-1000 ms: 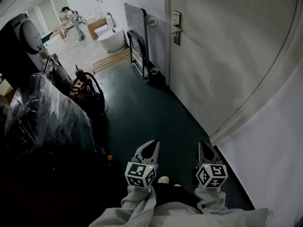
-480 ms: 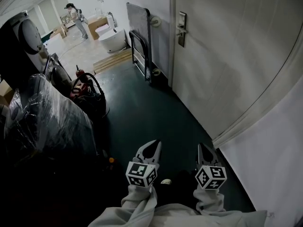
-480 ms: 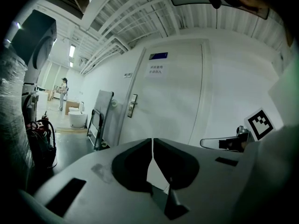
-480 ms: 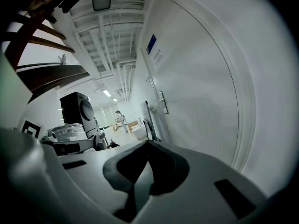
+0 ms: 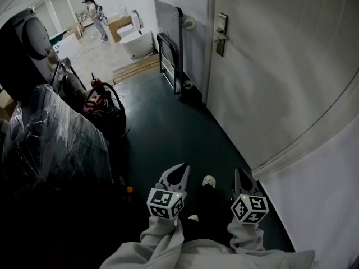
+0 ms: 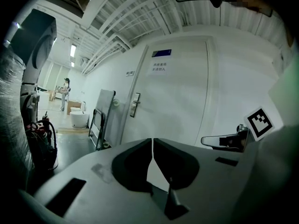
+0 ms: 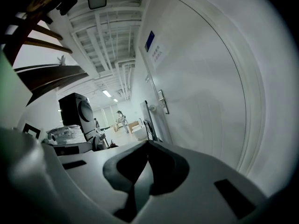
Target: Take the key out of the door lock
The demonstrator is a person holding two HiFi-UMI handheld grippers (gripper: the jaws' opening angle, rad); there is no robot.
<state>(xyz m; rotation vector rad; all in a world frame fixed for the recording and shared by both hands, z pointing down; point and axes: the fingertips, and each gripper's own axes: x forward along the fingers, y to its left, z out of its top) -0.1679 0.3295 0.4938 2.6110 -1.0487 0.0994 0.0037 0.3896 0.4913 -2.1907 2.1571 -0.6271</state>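
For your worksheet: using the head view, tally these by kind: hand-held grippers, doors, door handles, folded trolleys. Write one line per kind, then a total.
Hand-held grippers with marker cubes: 2 (left hand-held gripper, right hand-held gripper)
White flat door: 1
Silver metal door handle with lock plate: 1
Grey folded metal platform trolley: 1
Total: 5

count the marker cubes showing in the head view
2. One marker cube sits on the left claw at bottom centre. The other marker cube sits on the right claw, nearer the door. No others show.
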